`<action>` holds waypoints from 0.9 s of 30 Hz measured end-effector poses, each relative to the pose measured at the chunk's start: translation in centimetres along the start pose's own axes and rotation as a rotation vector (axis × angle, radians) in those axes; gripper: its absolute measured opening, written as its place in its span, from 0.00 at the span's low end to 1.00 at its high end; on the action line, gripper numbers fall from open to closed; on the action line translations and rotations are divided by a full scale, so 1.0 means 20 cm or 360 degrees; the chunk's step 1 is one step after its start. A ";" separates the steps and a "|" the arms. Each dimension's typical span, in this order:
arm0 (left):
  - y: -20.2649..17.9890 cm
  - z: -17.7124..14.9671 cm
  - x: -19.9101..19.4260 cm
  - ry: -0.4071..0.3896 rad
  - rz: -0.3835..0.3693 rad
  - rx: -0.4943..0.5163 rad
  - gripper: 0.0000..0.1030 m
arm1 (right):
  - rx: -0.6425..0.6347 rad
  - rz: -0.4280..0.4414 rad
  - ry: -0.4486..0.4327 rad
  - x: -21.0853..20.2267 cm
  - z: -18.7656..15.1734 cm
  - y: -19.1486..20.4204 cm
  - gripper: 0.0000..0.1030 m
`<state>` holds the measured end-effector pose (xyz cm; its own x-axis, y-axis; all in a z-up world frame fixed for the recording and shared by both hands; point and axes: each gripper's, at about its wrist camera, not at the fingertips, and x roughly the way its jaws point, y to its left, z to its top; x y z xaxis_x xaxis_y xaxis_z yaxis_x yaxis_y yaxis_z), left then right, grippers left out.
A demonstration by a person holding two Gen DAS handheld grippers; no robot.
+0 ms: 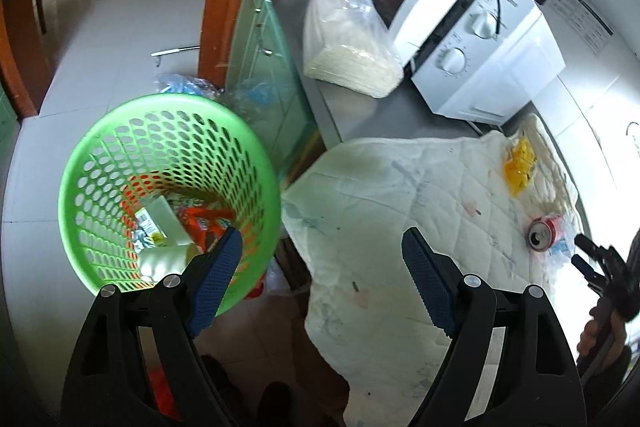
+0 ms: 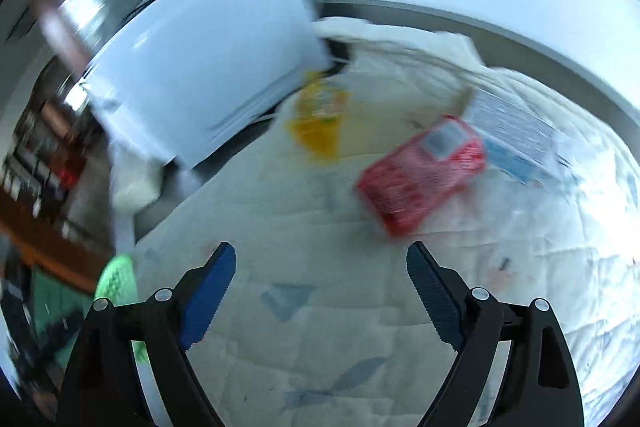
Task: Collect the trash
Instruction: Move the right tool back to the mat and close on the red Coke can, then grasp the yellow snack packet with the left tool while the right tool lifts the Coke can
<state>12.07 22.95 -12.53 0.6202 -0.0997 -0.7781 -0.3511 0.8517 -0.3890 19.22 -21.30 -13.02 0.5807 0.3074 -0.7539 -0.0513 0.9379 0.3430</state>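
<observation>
A green perforated basket [image 1: 100,155] stands on the floor beside the counter, with cartons and wrappers inside. My left gripper [image 1: 322,251] hangs open and empty between the basket and the quilted white cloth [image 1: 400,195]. On that cloth lie a crushed red can [image 1: 544,231], a yellow wrapper [image 1: 519,163] and a clear plastic piece [image 1: 562,247]. In the blurred right wrist view my right gripper [image 2: 321,265] is open and empty over the cloth [image 2: 320,307], short of the red can [image 2: 420,175]. The yellow wrapper [image 2: 318,123] and a white-and-blue packet [image 2: 516,139] lie beyond. The right gripper [image 1: 588,255] also shows at the left view's right edge.
A white microwave oven [image 1: 472,39] and a clear bag of white sheets [image 1: 352,43] stand on the grey counter [image 1: 360,115]. Plastic bags [image 1: 188,85] lie on the tiled floor behind the basket. Green glass cabinet doors [image 1: 264,59] run under the counter. A person's hand [image 1: 596,331] holds the right gripper.
</observation>
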 end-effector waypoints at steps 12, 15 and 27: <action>-0.10 -0.05 0.07 0.0064 -0.0066 0.0067 0.79 | 0.0591 -0.0033 0.0151 0.23 0.23 -0.34 0.82; -0.14 -0.05 0.08 0.0073 -0.0089 0.0094 0.79 | 0.0729 -0.0033 0.0169 0.30 0.26 -0.36 0.80; -0.44 -0.05 0.15 0.0125 -0.0227 0.0274 0.79 | 0.0922 -0.0081 0.0233 0.50 0.27 -0.45 0.65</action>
<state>16.38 14.69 -11.95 0.5962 -0.2591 -0.7599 -0.1350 0.9006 -0.4131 29.96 -27.57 -20.64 0.4505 0.3218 -0.8327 0.4488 0.7247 0.5229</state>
